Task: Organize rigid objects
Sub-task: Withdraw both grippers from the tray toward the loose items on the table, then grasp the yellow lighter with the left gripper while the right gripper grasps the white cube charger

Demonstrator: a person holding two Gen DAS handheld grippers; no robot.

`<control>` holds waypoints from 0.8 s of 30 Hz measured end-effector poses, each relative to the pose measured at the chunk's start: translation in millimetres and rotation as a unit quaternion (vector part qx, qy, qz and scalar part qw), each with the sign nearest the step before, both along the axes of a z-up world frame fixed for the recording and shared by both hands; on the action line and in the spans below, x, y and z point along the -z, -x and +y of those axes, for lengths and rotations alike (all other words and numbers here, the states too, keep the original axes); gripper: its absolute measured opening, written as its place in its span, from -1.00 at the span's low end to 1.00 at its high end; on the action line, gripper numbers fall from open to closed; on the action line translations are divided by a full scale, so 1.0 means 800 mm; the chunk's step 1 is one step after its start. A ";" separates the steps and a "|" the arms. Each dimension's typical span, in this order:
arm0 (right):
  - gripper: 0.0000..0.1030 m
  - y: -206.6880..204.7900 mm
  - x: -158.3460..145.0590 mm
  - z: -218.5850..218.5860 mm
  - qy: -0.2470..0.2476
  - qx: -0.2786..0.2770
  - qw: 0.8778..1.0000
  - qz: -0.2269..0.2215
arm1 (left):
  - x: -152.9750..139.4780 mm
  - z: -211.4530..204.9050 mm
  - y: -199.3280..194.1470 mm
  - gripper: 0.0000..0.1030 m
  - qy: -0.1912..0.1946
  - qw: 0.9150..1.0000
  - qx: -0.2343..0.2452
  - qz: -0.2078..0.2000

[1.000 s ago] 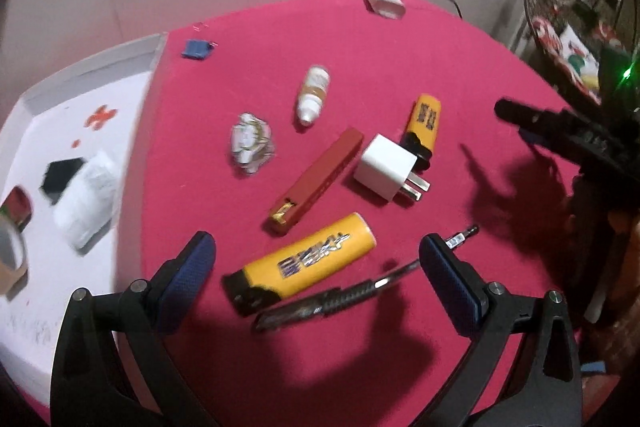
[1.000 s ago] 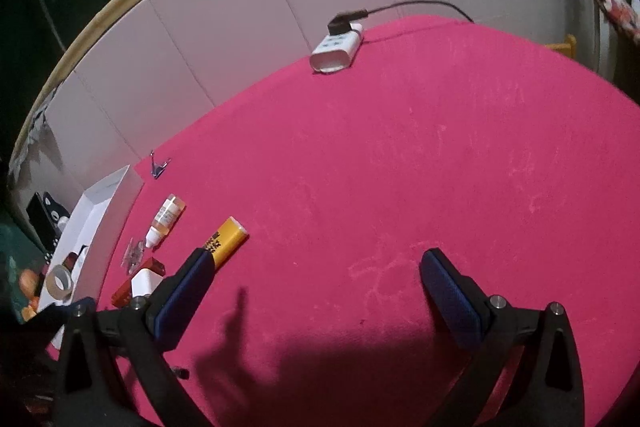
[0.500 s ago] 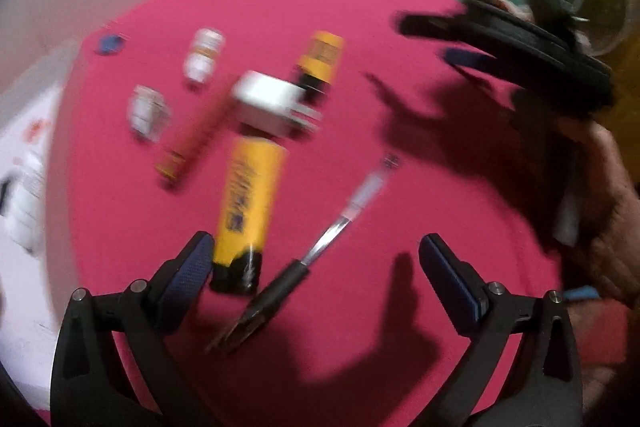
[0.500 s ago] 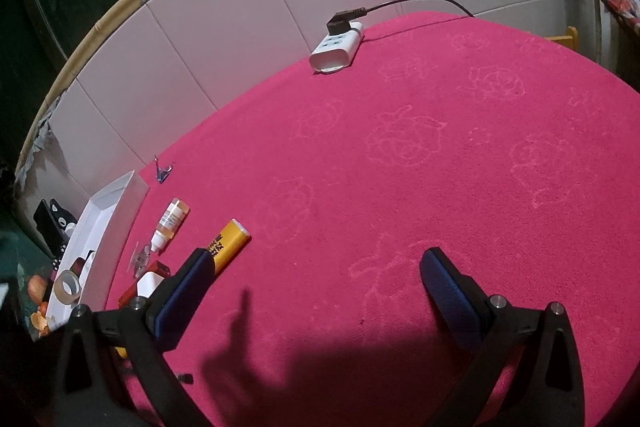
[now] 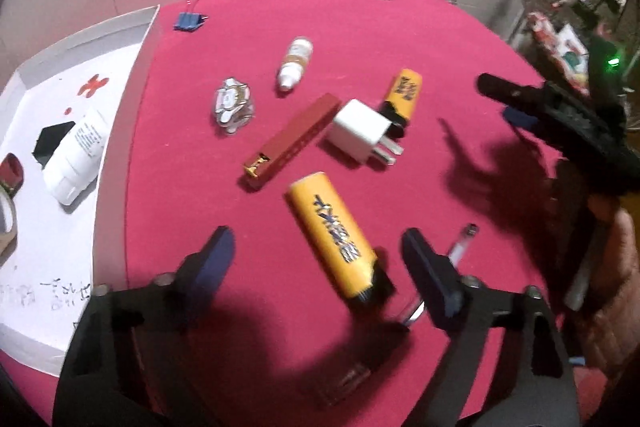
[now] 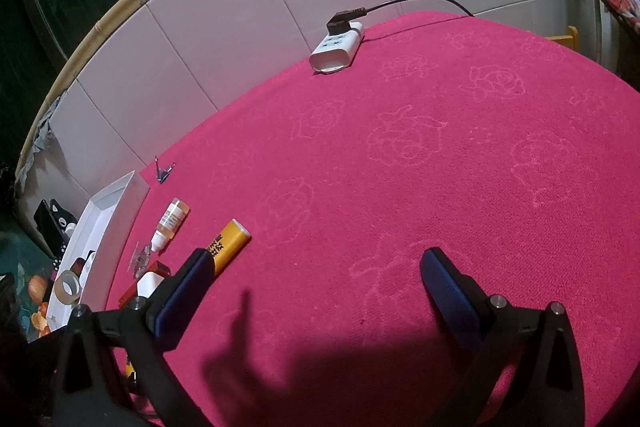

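Only the left wrist view shows the left gripper (image 5: 316,259), jaws closing around but not yet touching the large yellow lighter (image 5: 332,233) on the pink cloth (image 5: 400,27), while the right gripper (image 6: 316,287) hovers spread wide over bare cloth, nothing between its jaws.

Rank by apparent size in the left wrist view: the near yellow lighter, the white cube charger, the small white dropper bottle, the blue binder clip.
1. Near yellow lighter, though closeness to the camera inflates it.
2. White cube charger.
3. Small white dropper bottle.
4. Blue binder clip, farthest and smallest.
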State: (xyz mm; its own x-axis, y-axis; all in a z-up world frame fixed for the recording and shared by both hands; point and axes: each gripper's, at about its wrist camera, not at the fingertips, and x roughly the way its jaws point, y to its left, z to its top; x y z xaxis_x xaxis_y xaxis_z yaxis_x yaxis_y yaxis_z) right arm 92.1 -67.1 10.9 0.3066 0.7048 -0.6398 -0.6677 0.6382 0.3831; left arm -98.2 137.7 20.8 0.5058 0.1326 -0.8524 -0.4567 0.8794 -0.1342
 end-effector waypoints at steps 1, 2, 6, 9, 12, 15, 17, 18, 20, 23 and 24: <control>1.00 0.000 0.000 0.000 0.001 0.000 1.000 0.000 | 0.003 -0.002 -0.005 0.51 -0.005 1.000 -0.001 0.003; 1.00 0.000 0.000 0.000 0.001 0.000 1.000 0.000 | 0.005 -0.008 -0.009 0.51 -0.019 1.000 0.000 0.004; 1.00 0.000 0.000 0.000 0.000 0.000 1.000 0.000 | 0.012 -0.023 -0.022 0.51 -0.050 0.999 0.006 0.014; 1.00 0.005 -0.003 0.001 -0.007 -0.013 1.000 -0.007 | 0.014 -0.025 -0.020 0.08 -0.061 0.998 -0.001 0.007; 1.00 0.033 -0.017 0.012 -0.008 -0.072 0.996 -0.055 | 0.015 -0.019 -0.013 -0.47 -0.063 0.998 -0.008 -0.001; 0.99 0.075 -0.035 0.030 -0.006 -0.133 0.984 -0.122 | 0.017 -0.016 -0.005 -0.54 -0.059 0.998 -0.016 -0.006; 0.85 0.106 -0.043 0.050 0.005 -0.183 0.971 -0.157 | 0.017 -0.017 0.000 -0.54 -0.055 0.998 -0.020 -0.010; 0.76 0.114 -0.044 0.060 0.013 -0.199 0.966 -0.165 | 0.018 -0.018 0.003 -0.54 -0.054 0.998 -0.021 -0.012; 0.32 0.128 -0.041 0.084 0.031 -0.231 0.958 -0.170 | 0.017 -0.020 0.011 -0.54 -0.051 0.998 -0.023 -0.016; 0.05 0.135 -0.032 0.112 0.052 -0.258 0.951 -0.160 | 0.015 -0.019 0.019 -0.54 -0.047 0.998 -0.028 -0.020; 0.02 0.137 -0.028 0.121 0.060 -0.264 0.950 -0.156 | 0.015 -0.018 0.021 -0.54 -0.046 0.998 -0.031 -0.021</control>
